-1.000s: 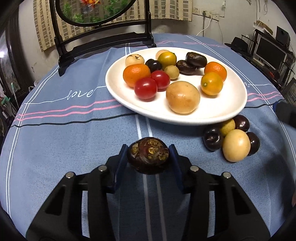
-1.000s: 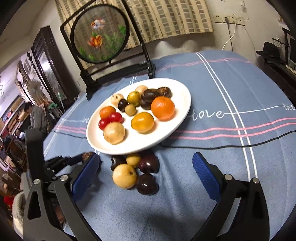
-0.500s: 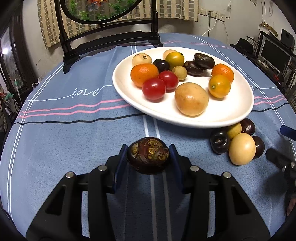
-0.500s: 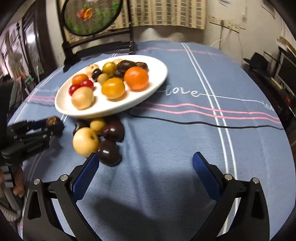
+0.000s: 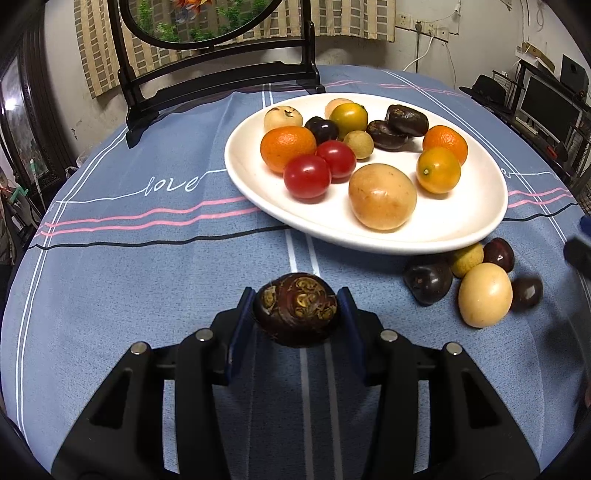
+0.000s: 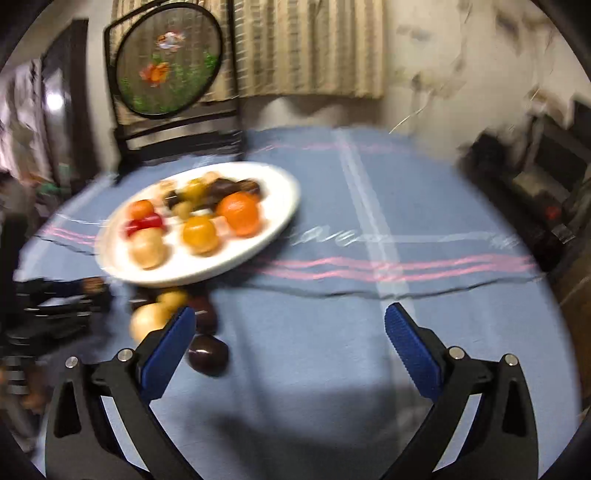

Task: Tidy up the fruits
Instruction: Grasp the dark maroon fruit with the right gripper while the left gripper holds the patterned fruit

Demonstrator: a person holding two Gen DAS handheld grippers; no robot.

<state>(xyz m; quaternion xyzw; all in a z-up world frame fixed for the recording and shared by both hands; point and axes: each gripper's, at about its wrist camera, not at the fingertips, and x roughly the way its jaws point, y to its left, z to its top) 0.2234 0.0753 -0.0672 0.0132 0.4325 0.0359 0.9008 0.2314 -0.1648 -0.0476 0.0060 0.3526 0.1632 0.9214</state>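
My left gripper (image 5: 297,308) is shut on a dark brown water chestnut (image 5: 295,309), held above the blue cloth in front of the white oval plate (image 5: 369,236). The plate carries oranges, two red tomatoes (image 5: 307,176), a tan round fruit (image 5: 382,196) and several dark fruits. A loose cluster lies right of the plate's near rim: a pale yellow fruit (image 5: 484,294) with dark ones (image 5: 428,282) around it. In the blurred right wrist view my right gripper (image 6: 286,325) stands wide open and empty, with a dark fruit (image 6: 207,355) beside its left finger.
A round embroidered screen (image 5: 207,22) on a black stand sits at the table's far edge behind the plate. The blue cloth (image 5: 147,277) with pink stripes covers the round table. Dark furniture and a monitor (image 5: 546,107) stand beyond the right edge.
The right wrist view has swung and blurred, and the loose fruits now lie closer to its left finger. My left gripper keeps the water chestnut in the same spot.
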